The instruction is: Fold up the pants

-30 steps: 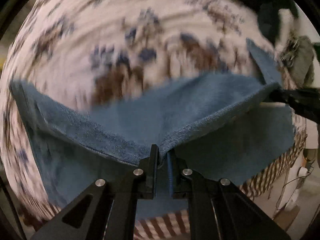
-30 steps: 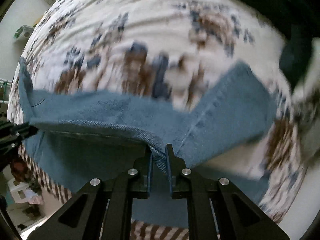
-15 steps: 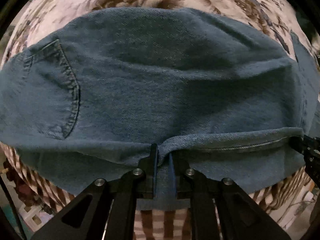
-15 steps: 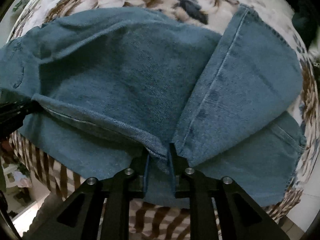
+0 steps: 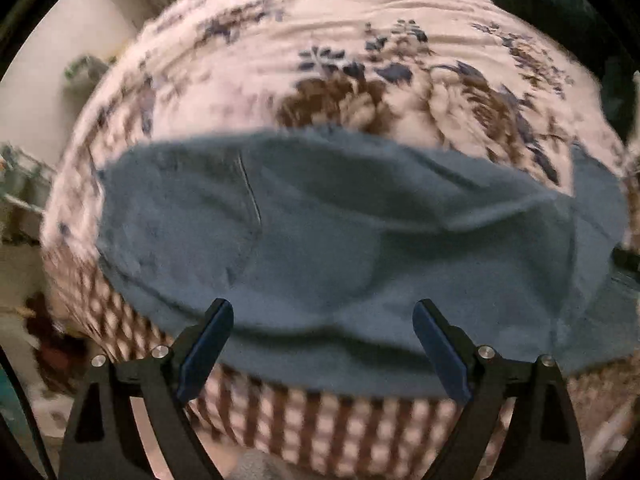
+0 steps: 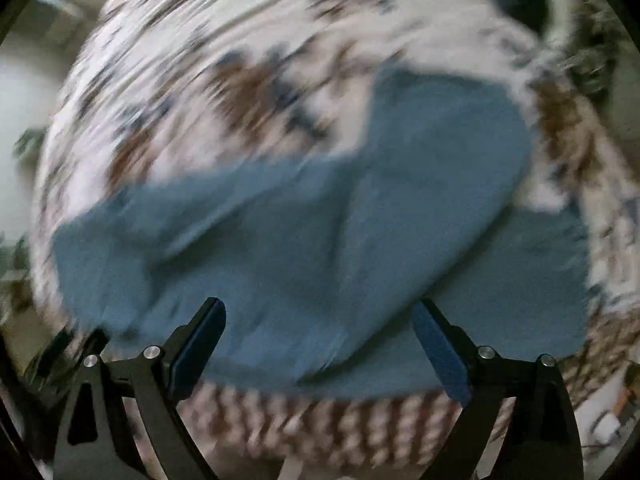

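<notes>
Blue denim pants (image 5: 340, 240) lie folded over on a floral bedspread (image 5: 360, 52), near the bed's front edge. My left gripper (image 5: 322, 316) is open and empty, just above the near edge of the pants. In the right wrist view the pants (image 6: 320, 248) lie with one leg end (image 6: 452, 140) angled up to the right. My right gripper (image 6: 318, 316) is open and empty over the near edge of the denim. Both views are motion-blurred.
A brown-and-white checked bed skirt (image 5: 320, 412) hangs below the pants at the bed's front edge. A dark green cloth (image 5: 560, 12) lies at the far right of the bed. The floor and small clutter (image 5: 24, 184) show at the left.
Both grippers have opened and let go of the pants' edge, which now lies flat on the folded denim. Both have pulled back and up from the bed.
</notes>
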`<state>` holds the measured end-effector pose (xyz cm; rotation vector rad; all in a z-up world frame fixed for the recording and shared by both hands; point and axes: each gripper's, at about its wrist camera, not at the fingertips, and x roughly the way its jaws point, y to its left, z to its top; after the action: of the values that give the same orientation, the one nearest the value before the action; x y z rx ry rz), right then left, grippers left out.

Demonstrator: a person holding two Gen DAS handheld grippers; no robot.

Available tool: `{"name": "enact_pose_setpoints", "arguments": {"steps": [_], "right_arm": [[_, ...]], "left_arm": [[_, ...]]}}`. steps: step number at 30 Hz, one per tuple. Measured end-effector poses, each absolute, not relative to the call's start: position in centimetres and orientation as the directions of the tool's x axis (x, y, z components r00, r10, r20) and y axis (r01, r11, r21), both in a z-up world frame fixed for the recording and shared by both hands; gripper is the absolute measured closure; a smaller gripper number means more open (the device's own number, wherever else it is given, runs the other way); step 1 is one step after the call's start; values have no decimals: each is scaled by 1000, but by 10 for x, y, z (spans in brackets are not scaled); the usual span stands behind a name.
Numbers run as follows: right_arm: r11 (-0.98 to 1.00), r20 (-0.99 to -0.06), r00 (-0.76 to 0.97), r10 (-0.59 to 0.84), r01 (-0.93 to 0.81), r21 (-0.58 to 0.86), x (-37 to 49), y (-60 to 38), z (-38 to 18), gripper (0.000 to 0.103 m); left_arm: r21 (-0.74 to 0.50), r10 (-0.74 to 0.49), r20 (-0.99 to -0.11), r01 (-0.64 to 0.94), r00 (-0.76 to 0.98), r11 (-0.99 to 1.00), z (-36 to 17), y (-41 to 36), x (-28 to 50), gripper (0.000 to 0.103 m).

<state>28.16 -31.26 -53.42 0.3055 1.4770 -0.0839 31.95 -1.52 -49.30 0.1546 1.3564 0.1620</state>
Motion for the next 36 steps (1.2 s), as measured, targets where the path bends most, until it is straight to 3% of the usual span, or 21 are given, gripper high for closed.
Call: {"name": "enact_pose_setpoints", "arguments": {"steps": [6,8,10,11,12,18,21,22,24,26,28,29,32,33,34,36], "right_arm": [[946,-999,28,-17,324,-7,356,-337,-586,11],[949,-999,-11,-40,314,-42,362,-336,-605,34],[945,-998,-1,-60,322,-57,351,-336,-608,72],[936,-999,29,-38,351,-25,342,-340,-603,85],[922,-998,48,-29,386,-8,330,-345,-596,90],[723,-976,216,31,669,171,209,-422,-532,91],[570,-966,240,93,783,250,154,-471,-533,89],[518,-962,235,136,811,271,140,-481,-545,83],[383,-937,258,237,861,334,120,-503,-577,80],[241,-875,378,301,858,454,98,-517,-598,75],[163,-825,474,308,828,536,81,-520,-606,57],[143,-812,498,306,819,556,75,-521,-608,53],[100,-817,492,300,836,540,65,-526,-622,51],[89,-805,513,298,825,559,70,-524,-628,64],[117,-819,501,280,829,547,74,-522,-628,98],[227,-868,437,237,844,487,87,-521,-620,98]], "left_arm": [[286,275,-942,28,191,958,-528,-34,362,11],[293,279,-941,49,190,955,-535,-43,369,11],[291,274,-942,64,194,954,-531,-49,369,11],[285,267,-944,76,192,955,-531,-53,370,11],[276,255,-948,89,191,957,-530,-56,368,11],[198,175,-974,167,141,966,-531,-79,346,11],[165,147,-982,164,117,972,-534,-85,336,11],[160,143,-984,166,110,973,-536,-88,333,11],[148,135,-987,170,90,974,-540,-92,328,11],[143,129,-988,179,87,974,-542,-96,323,11],[144,129,-988,193,86,971,-543,-98,319,11],[144,129,-988,198,86,970,-544,-99,317,11],[137,124,-990,203,73,970,-549,-100,315,11],[135,123,-990,202,70,970,-550,-100,314,11],[134,122,-990,200,69,971,-549,-100,314,11],[130,118,-990,199,75,971,-546,-101,313,11]]}}
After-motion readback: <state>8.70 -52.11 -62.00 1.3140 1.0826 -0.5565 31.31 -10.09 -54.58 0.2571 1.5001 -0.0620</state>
